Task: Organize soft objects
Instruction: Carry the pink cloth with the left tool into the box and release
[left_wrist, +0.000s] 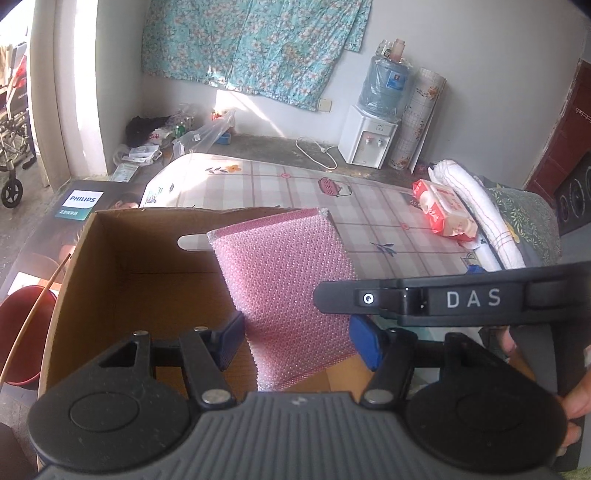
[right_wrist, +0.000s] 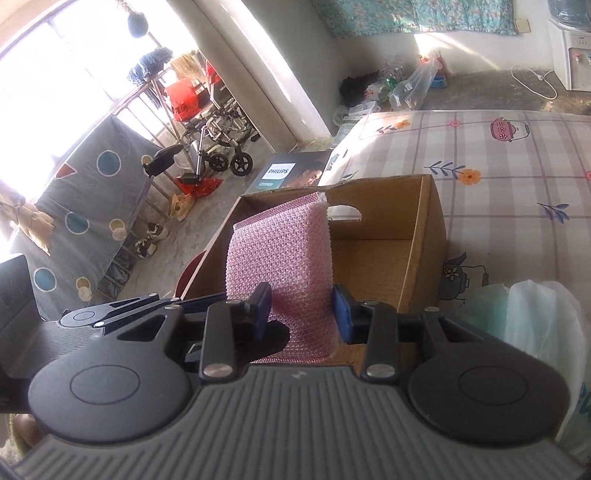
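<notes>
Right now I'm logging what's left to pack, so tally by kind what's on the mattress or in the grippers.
Pink bubble wrap sheet, held in both grippers: 1
Cardboard box: 1
Red-and-white wipes pack: 1
White folded cloth: 1
White plastic bag: 1
Total: 5

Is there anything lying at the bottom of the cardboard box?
No, the box shows only its bare brown floor, and the pink bubble wrap is held over it by the tongs.

Two wrist fisheyes, angled down, close above the same cardboard box (left_wrist: 122, 266) (right_wrist: 417, 236) and pink bubble wrap (left_wrist: 291, 295) (right_wrist: 280, 258).
</notes>
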